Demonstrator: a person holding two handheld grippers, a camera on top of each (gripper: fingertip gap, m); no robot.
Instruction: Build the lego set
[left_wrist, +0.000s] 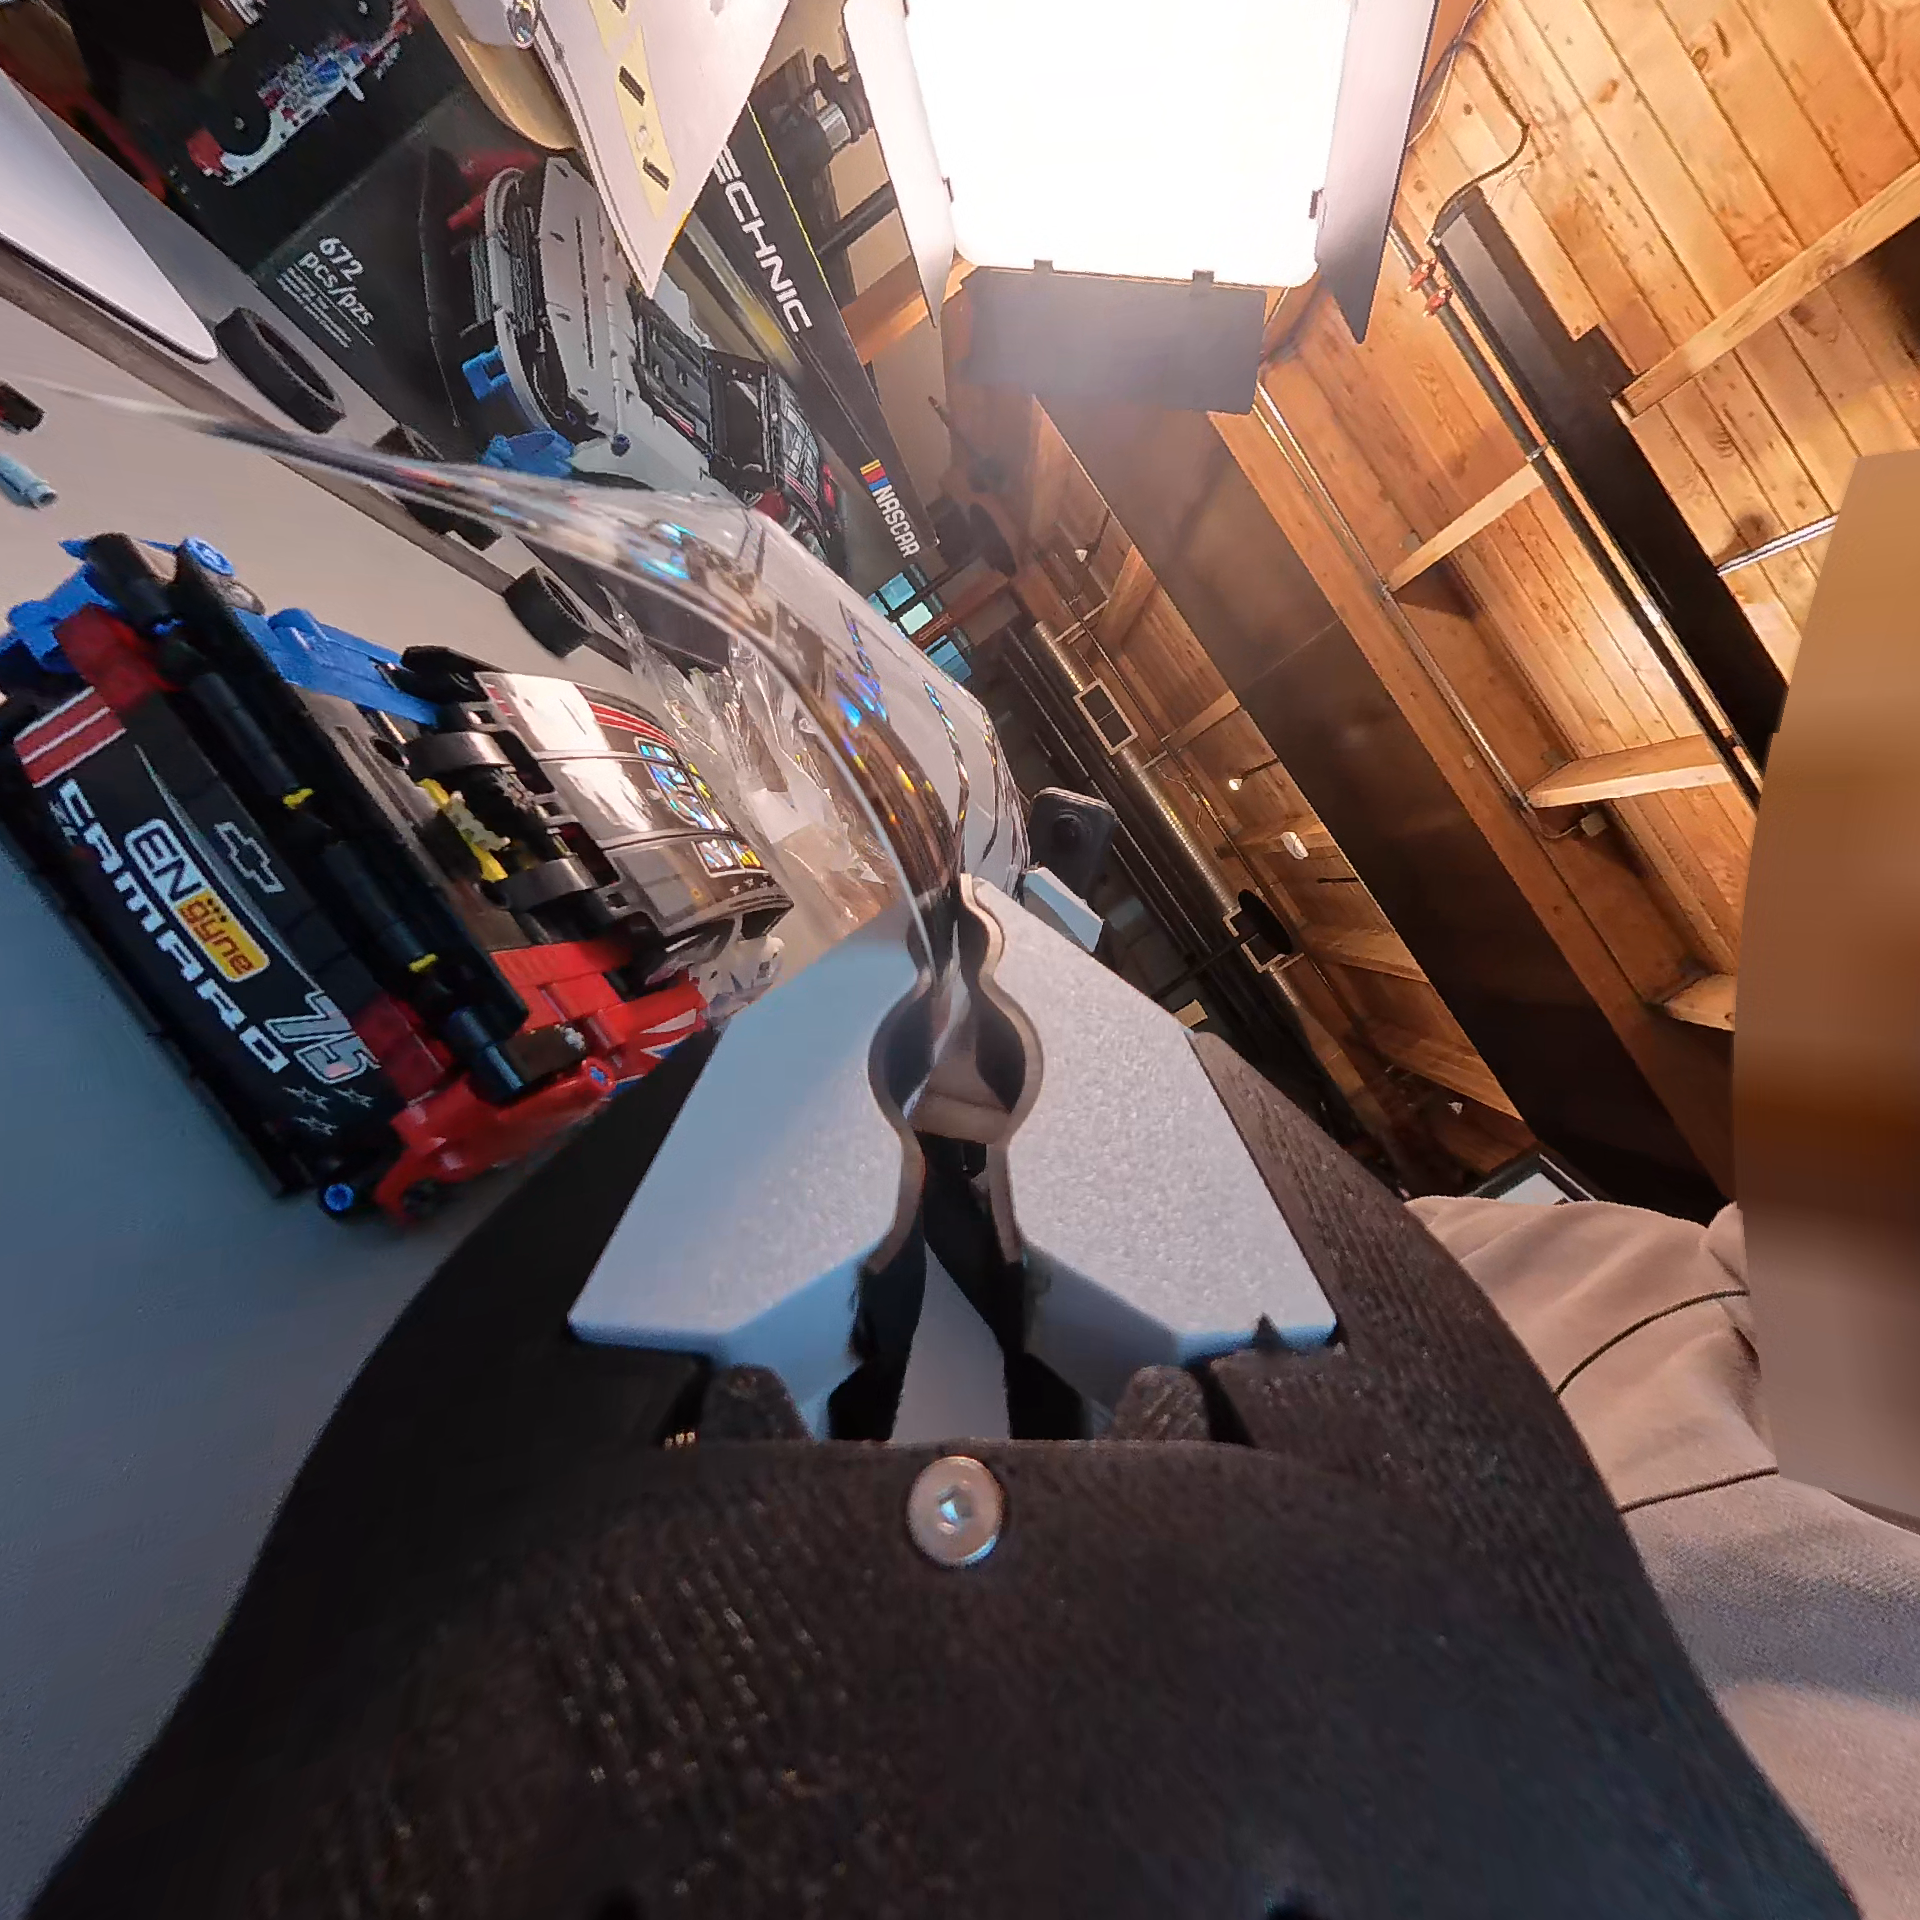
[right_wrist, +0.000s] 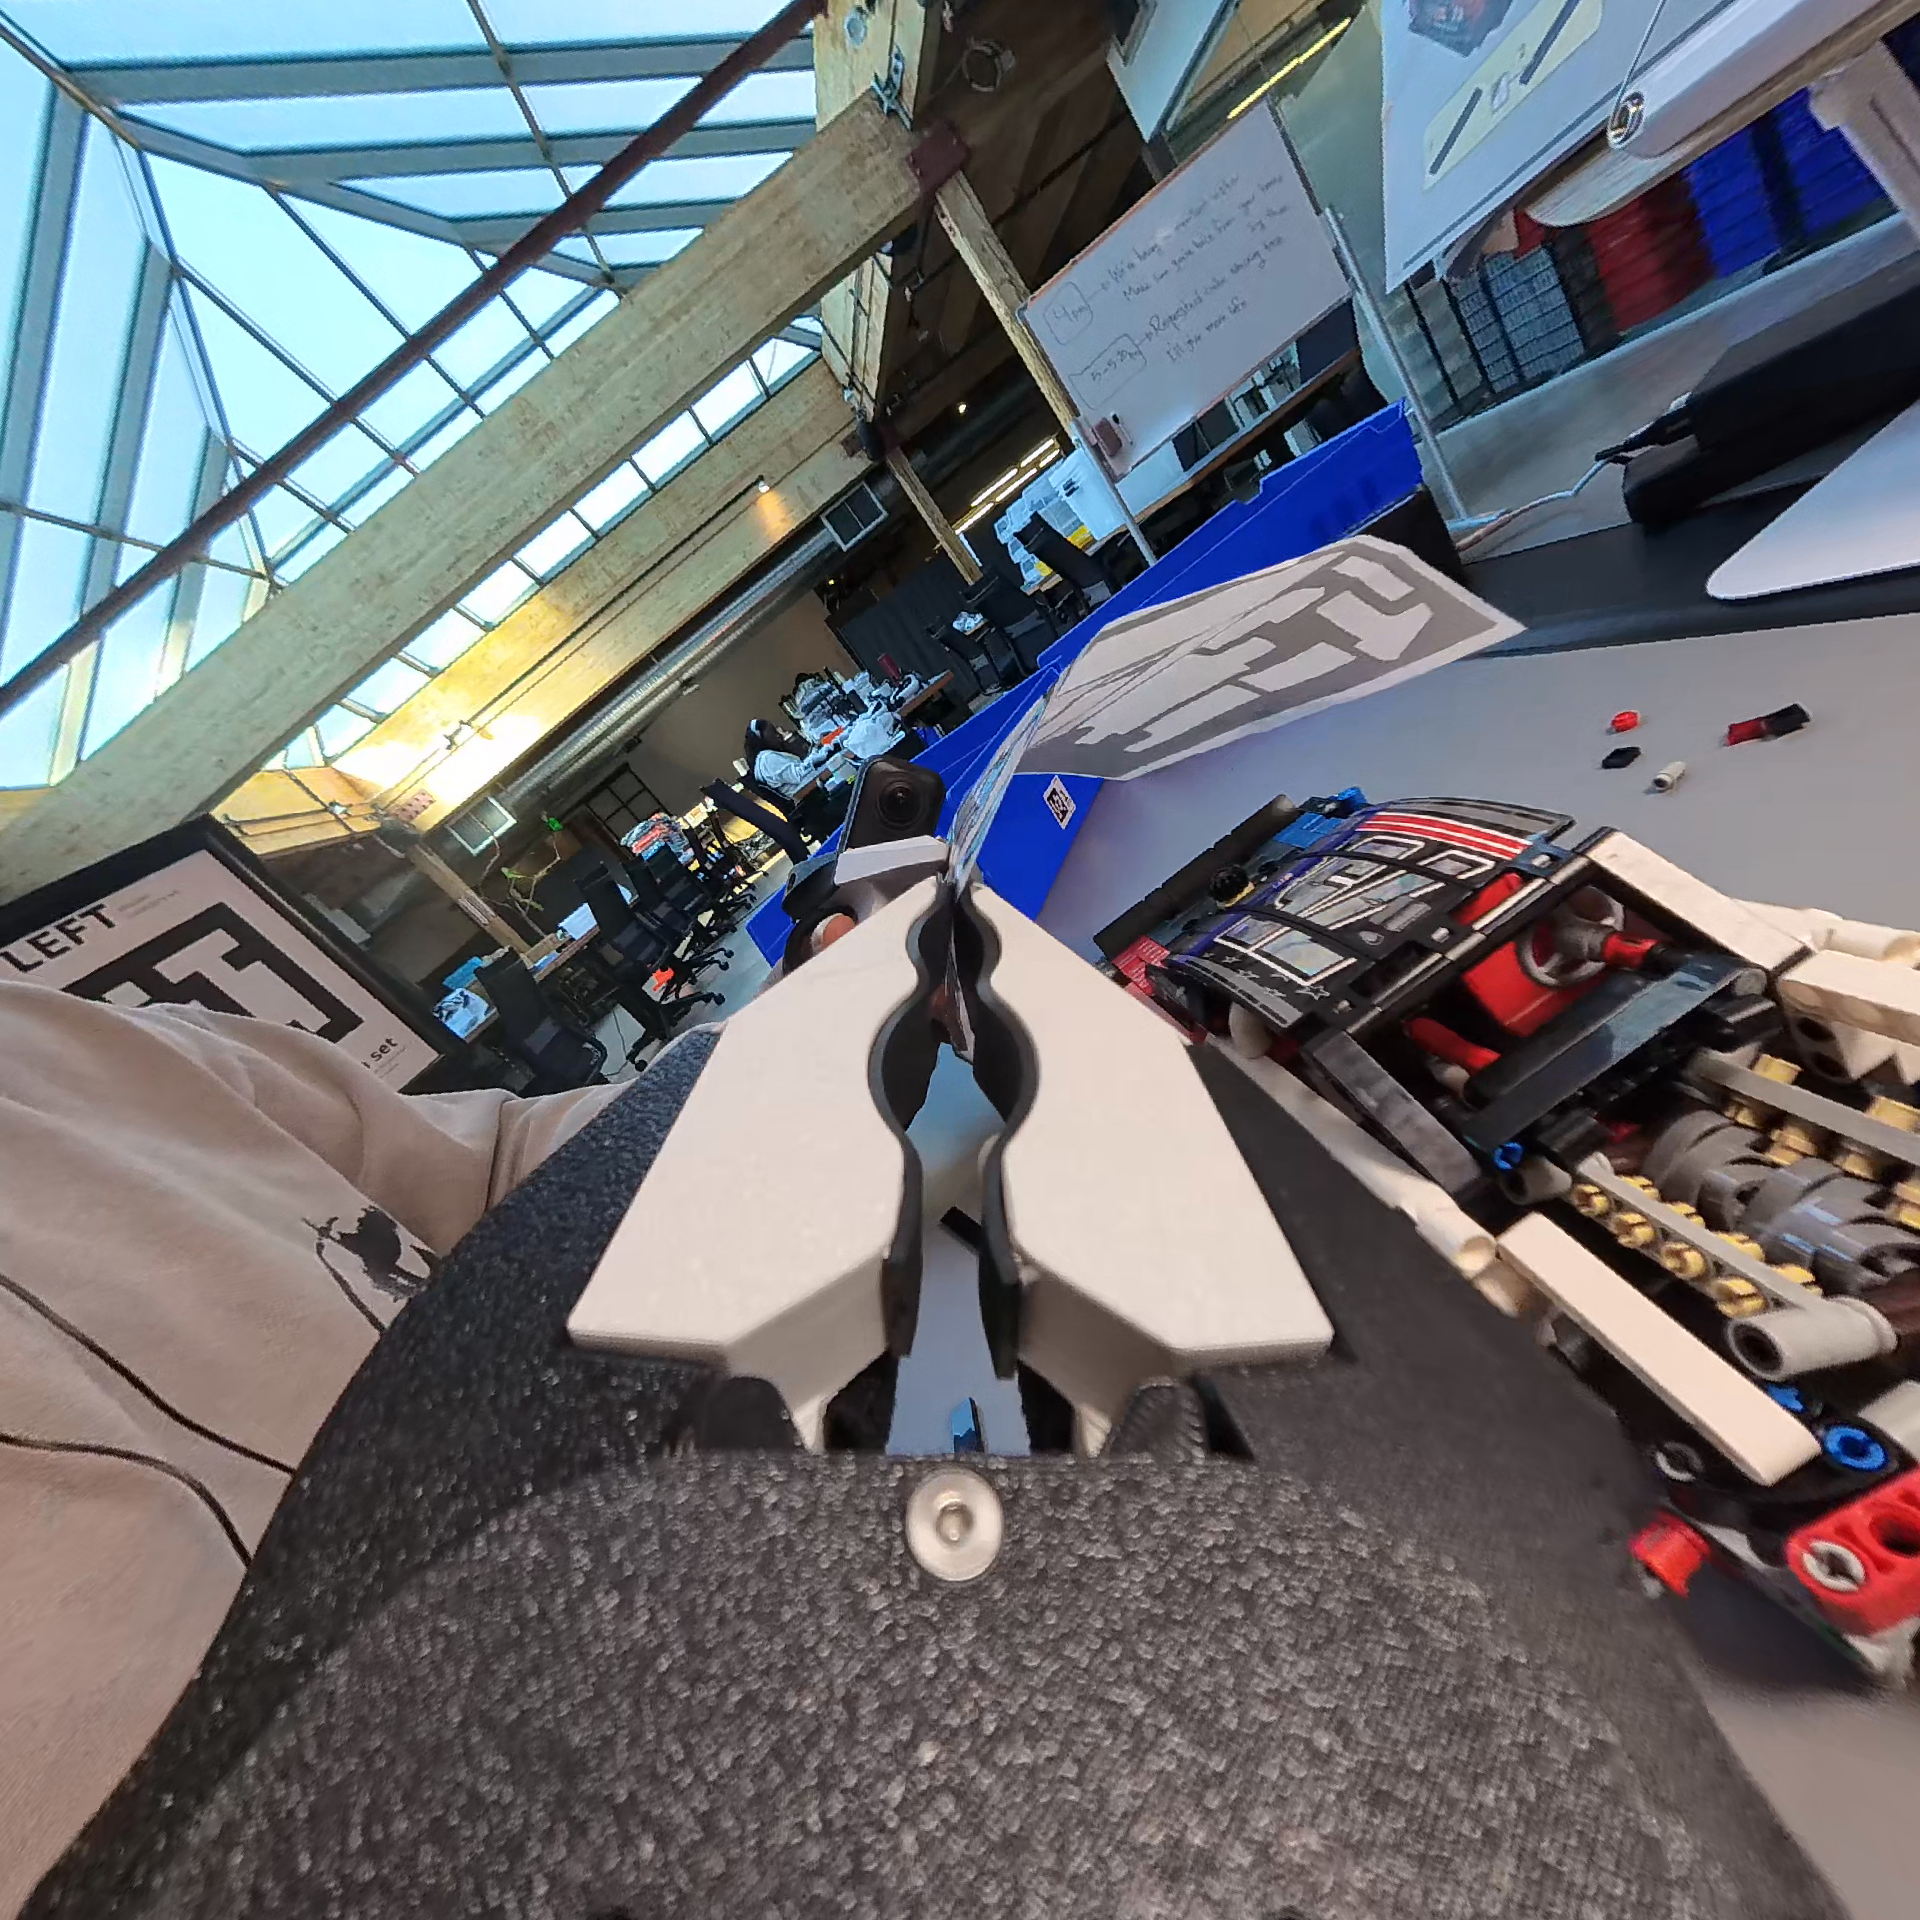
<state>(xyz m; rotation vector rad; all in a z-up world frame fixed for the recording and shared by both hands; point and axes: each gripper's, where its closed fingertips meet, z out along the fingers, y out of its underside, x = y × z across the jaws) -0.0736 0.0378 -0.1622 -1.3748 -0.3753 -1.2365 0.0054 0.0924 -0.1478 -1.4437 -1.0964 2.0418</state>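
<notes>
The partly built Lego car (left_wrist: 312, 883), black, red, blue and white, lies on the grey table (left_wrist: 156, 1351) to the left of my left gripper (left_wrist: 961, 904). That gripper is shut on one edge of a clear plastic sheet (left_wrist: 727, 582), which curves up and away over the car. In the right wrist view the car (right_wrist: 1507, 997) lies to the right. My right gripper (right_wrist: 951, 899) is shut on the same sheet (right_wrist: 997, 769), seen edge-on. The two grippers face each other with their tips close; each view shows the other's camera behind the sheet.
The Lego box (left_wrist: 582, 312) and loose black tyres (left_wrist: 281, 369) stand behind the car. A bright lamp panel (left_wrist: 1132, 135) hangs above. Small loose parts (right_wrist: 1662, 748), a printed marker paper (right_wrist: 1278, 644) and a blue bin (right_wrist: 1195, 582) lie at the far side. A beige sleeve (right_wrist: 156, 1195) is close. One gripper's finger ends stand about 11 cm off the other's.
</notes>
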